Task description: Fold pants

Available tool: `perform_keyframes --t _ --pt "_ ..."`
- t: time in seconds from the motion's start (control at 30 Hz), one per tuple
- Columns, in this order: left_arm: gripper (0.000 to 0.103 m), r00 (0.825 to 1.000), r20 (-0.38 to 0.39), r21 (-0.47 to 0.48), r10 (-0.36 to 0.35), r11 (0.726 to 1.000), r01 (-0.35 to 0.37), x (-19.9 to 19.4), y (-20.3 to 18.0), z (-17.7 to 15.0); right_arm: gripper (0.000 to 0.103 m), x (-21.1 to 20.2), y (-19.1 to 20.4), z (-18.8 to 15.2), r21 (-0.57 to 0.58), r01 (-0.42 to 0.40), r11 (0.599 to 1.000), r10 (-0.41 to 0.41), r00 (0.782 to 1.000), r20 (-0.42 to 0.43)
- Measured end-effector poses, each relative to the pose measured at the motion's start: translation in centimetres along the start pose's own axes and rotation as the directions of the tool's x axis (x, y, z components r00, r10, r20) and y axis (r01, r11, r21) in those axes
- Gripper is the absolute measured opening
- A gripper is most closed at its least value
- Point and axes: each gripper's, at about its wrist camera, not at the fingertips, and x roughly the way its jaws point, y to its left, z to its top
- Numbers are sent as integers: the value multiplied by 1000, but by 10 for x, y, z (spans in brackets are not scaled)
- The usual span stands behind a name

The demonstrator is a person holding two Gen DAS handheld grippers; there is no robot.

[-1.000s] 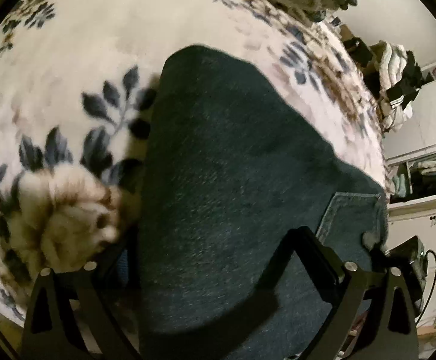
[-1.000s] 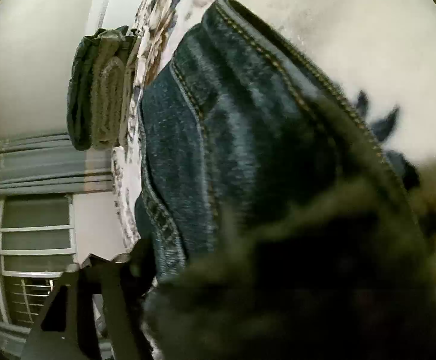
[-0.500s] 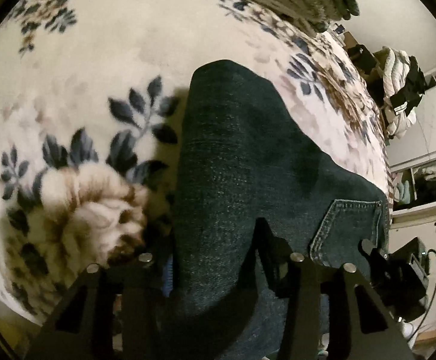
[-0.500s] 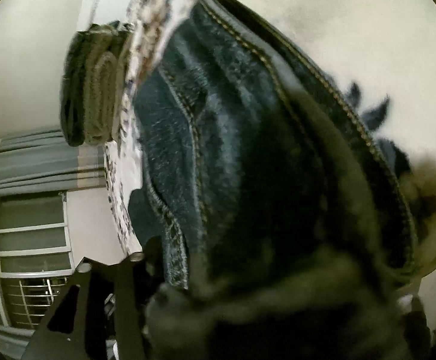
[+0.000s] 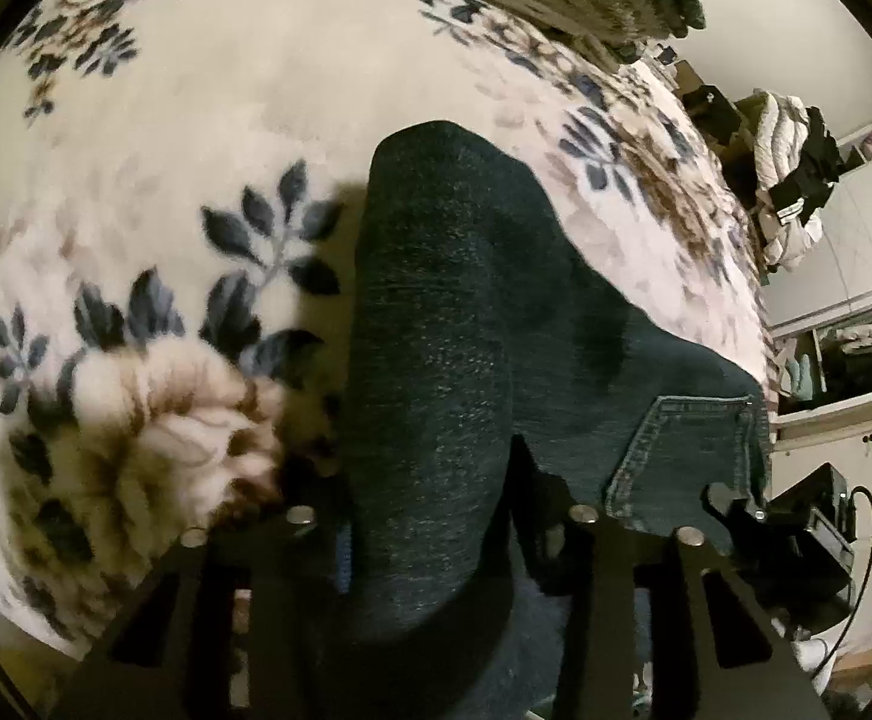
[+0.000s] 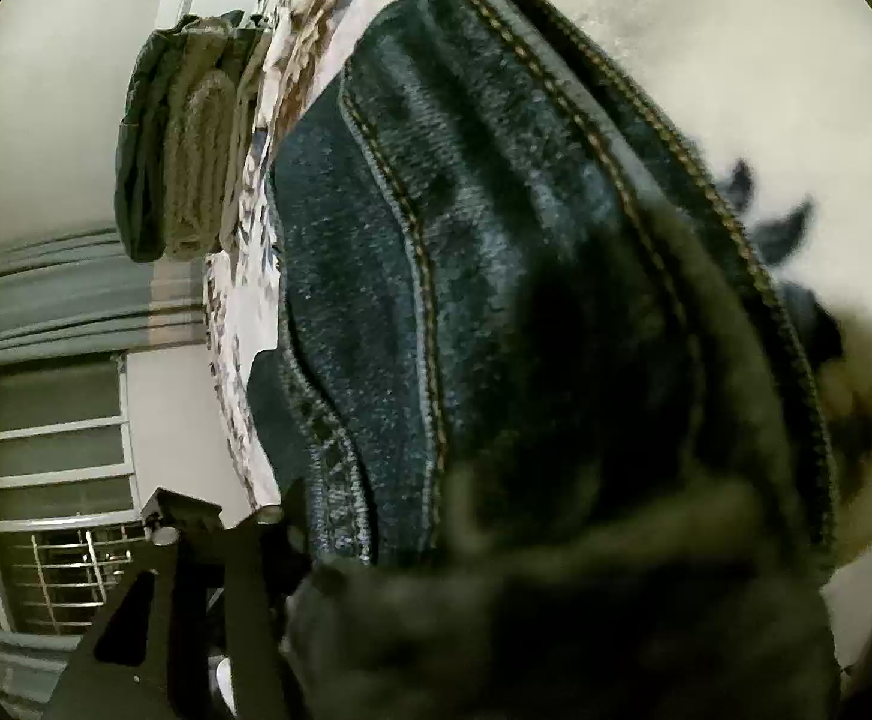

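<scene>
While pinched by left gripper (image 5: 436,516), jeans (image 5: 466,312) on floral blanket (image 5: 196,120).

Dark blue denim pants (image 5: 448,324) with tan stitching lie on a cream blanket (image 5: 208,120) patterned with navy-and-brown flowers.

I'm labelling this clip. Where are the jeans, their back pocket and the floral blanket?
jeans (image 5: 436,330): left wrist view, on the plain dark denim.
back pocket (image 5: 694,450): left wrist view, on the stitched panel.
floral blanket (image 5: 196,120): left wrist view, on a pale bare patch.

Dim; fisheye-warped; foreground perhaps defocused
</scene>
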Motion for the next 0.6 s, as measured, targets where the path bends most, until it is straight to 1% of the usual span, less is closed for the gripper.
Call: perform_keyframes --t 0.03,0.13,0.27,0.43,0.6 --pt "28 1000 0 7 -6 1000 6 -2 -2 0 49 -1 3 -1 -4 5 1000 -5 1000 7" --pt "23 1000 7 31 -16 999 15 -9 -8 2 46 -2 12 -1 0 14 1000 -14 1000 18" --pt "21 999 24 29 -40 999 39 -21 -12 3 44 -5 25 0 -4 2 1000 -2 1000 24" --pt "20 997 53 34 -64 997 62 -47 -23 6 42 -17 46 0 -24 -25 999 25 999 22" --pt "20 996 66 29 -67 997 65 -81 -44 16 42 -36 87 5 -56 -37 998 38 999 15"
